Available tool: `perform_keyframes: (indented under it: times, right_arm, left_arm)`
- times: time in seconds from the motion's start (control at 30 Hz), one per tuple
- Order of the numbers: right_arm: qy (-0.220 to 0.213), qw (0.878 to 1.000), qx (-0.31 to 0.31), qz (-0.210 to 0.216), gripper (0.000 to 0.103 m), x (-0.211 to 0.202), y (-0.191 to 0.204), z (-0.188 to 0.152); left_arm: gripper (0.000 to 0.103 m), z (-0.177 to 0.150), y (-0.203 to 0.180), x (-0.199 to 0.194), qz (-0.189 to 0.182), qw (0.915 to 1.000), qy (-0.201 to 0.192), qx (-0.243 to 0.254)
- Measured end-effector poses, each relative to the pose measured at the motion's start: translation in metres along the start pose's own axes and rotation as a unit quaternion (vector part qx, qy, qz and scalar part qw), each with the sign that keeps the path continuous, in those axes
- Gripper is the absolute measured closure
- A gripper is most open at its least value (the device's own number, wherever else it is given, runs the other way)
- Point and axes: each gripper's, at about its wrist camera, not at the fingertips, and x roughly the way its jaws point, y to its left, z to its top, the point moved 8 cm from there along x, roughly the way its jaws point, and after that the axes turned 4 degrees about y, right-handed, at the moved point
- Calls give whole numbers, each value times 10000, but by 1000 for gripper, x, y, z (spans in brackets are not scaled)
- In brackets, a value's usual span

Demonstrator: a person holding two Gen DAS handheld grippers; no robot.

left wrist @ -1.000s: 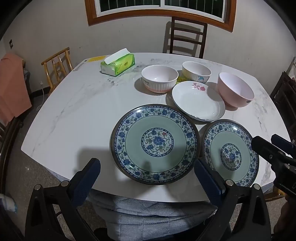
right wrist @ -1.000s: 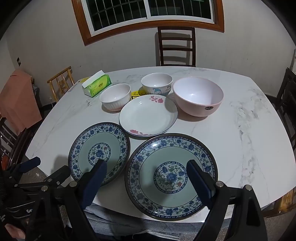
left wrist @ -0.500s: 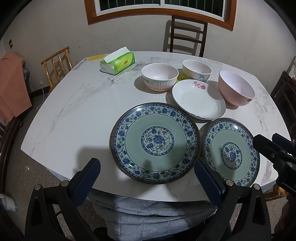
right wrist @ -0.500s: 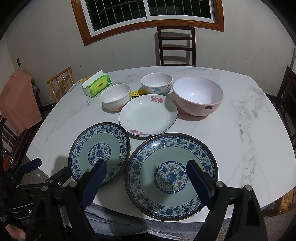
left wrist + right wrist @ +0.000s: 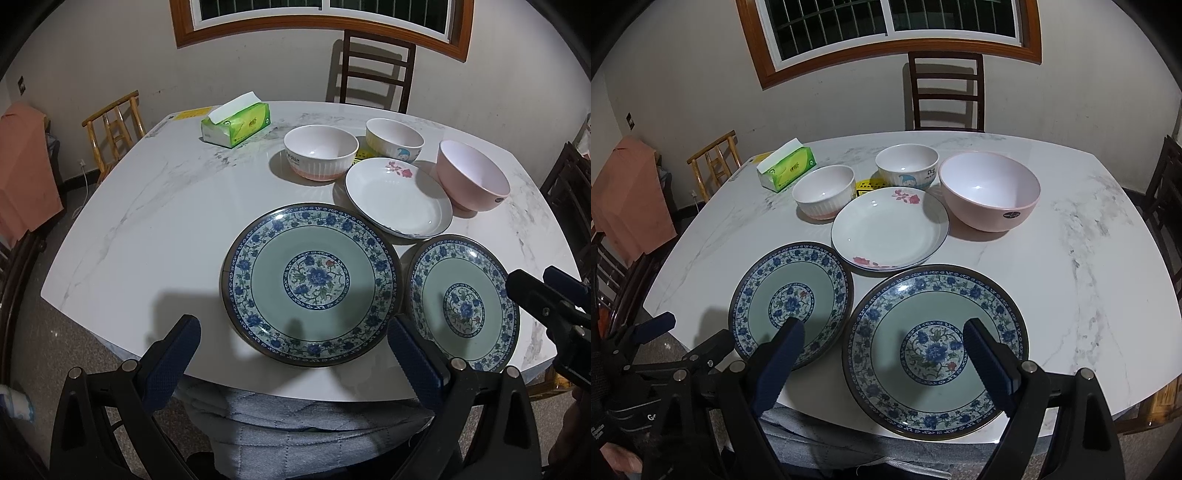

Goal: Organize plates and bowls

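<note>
Two blue-floral green plates lie at the table's near edge: the left plate (image 5: 312, 284) (image 5: 792, 304) and the right plate (image 5: 463, 302) (image 5: 934, 350). Behind them sits a white plate with pink flowers (image 5: 399, 201) (image 5: 890, 230). Further back stand a ribbed white bowl (image 5: 320, 151) (image 5: 824, 195), a cartoon bowl (image 5: 394, 144) (image 5: 907, 164) and a large pink bowl (image 5: 472, 181) (image 5: 990, 192). My left gripper (image 5: 293, 354) is open and empty, just before the left plate. My right gripper (image 5: 882, 356) is open and empty, over the right plate's near edge.
A green tissue box (image 5: 236, 123) (image 5: 786, 170) stands at the back left of the marble table (image 5: 155, 221). A small yellow item (image 5: 866, 186) lies between the bowls. Chairs surround the table: a dark one (image 5: 373, 70) behind and a light wooden one (image 5: 114, 125) at left.
Both grippers have crept slightly forward and up; the plates look a little lower in view. Nothing on the table has moved.
</note>
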Motion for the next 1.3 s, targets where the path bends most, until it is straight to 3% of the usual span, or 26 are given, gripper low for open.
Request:
perform_keyframes:
  times: [0.43, 0.53, 0.87, 0.97, 1.13, 1.27, 1.3]
  right_arm:
    - [33, 9998, -87, 155, 13, 1, 5, 2]
    - [42, 9996, -112, 241, 13, 3, 7, 4]
    - [410, 9960, -81, 792, 14, 25, 12, 13]
    - [546, 9940, -87, 944, 21, 35, 13, 16]
    - [869, 9884, -32, 1244, 38, 57, 18, 21]
    - [1109, 9838, -62, 1405, 47, 75, 25, 24]
    - [1192, 9821, -53, 1460, 54, 81, 26, 24]
  left_arm:
    - [5, -6, -3, 4, -34, 10000, 47, -24]
    - [5, 0, -4, 7, -338, 9990, 213, -184]
    - [12, 9, 22, 14, -677, 9955, 431, -495]
    - [18, 12, 34, 20, -837, 9926, 515, -715]
    - [31, 21, 52, 32, -918, 9908, 270, -961]
    - [40, 27, 61, 42, -1227, 9855, 209, -1150]
    - [42, 27, 63, 46, -1263, 9845, 255, -1191]
